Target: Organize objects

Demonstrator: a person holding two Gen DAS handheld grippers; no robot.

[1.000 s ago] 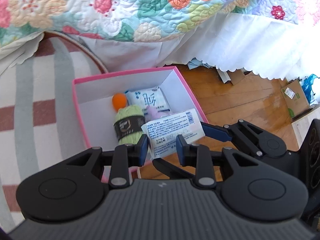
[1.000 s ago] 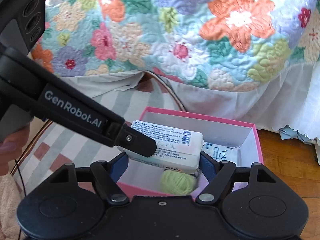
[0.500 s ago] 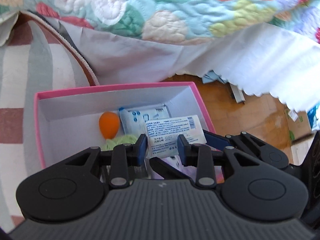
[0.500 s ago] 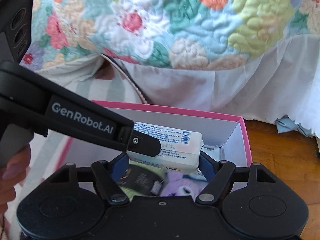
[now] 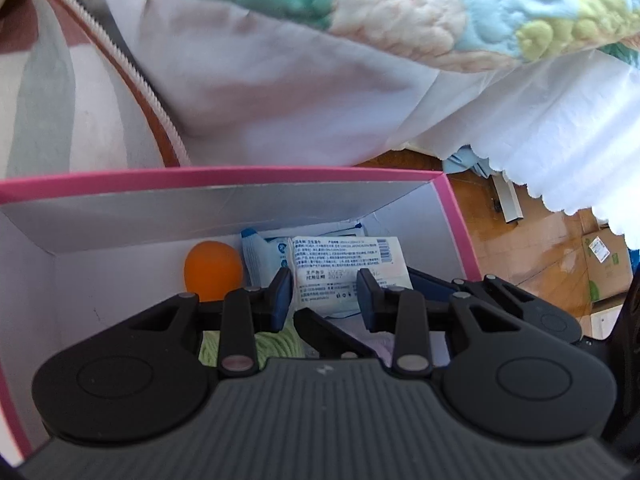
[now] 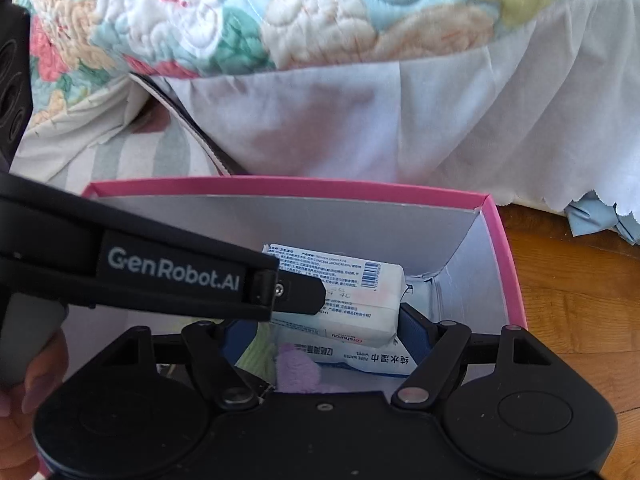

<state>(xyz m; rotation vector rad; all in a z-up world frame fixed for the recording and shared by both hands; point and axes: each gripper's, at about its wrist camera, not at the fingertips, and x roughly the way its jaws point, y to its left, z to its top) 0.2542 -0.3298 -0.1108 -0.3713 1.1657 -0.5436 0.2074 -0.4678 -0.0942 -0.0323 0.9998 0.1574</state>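
While both of my grippers are dipping into the pink-rimmed cardboard box (image 5: 460,216) with its smooth white inner walls, I am holding one soft white plastic pack of wipes (image 6: 360,296), printed with small text and a barcode, between the two of them. My left gripper (image 5: 324,296) is pinching the pack's near edge, its blue pads sitting at either side of the wrapper, and its jaws have just been easing slightly apart with the pack between them. My right gripper (image 6: 326,336) is clamping the same pack across its length, jaws standing wide, one pad at each end. Below it inside the box I am counting one smooth orange ball (image 5: 212,268), one fuzzy pale-green yarn skein (image 5: 276,344), one fluffy lilac piece (image 6: 298,372) and one flat blue-and-white wipes packet (image 6: 372,360). Behind the box, a quilted floral bedspread (image 6: 280,20) is hanging.
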